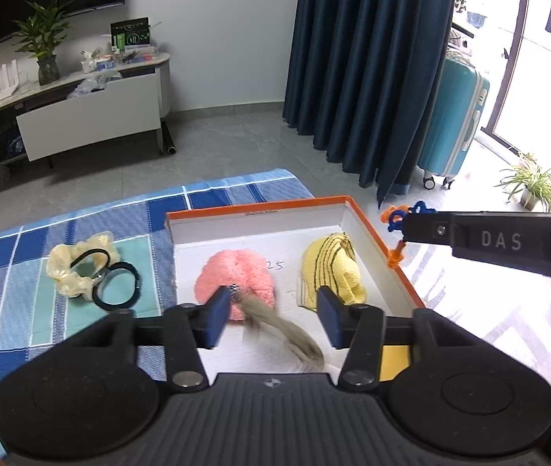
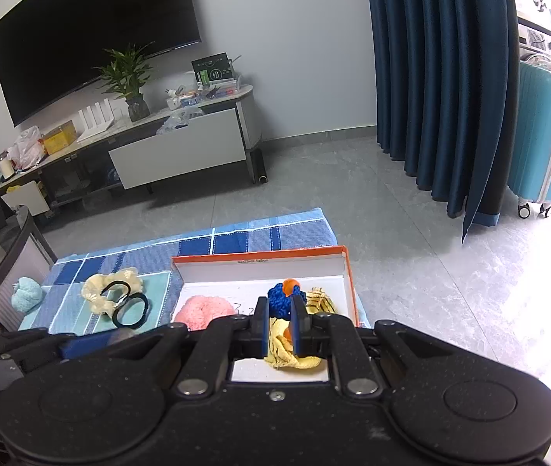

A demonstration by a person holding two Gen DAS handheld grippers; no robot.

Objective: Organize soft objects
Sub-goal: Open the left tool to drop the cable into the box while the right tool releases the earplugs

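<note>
The right claw [image 2: 279, 320], clamped on the blue-and-orange chenille toy [image 2: 284, 298], hangs over the orange-rimmed box [image 2: 349, 272] and should lower before releasing, while the left claw [image 1: 271, 312] waits, spread apart.

A teal suitcase [image 2: 539, 136] stands beside dark blue curtains [image 2: 438, 77].

Checked cloth [image 1: 81, 334], box [image 1: 368, 229], scrunchies [image 1: 81, 272] atop

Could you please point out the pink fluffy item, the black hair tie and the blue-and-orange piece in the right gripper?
pink fluffy item [image 1: 232, 277]: left wrist view, its fuzzy top.
black hair tie [image 1: 135, 281]: left wrist view, its right band.
blue-and-orange piece [image 2: 278, 301]: right wrist view, its blue part.
</note>
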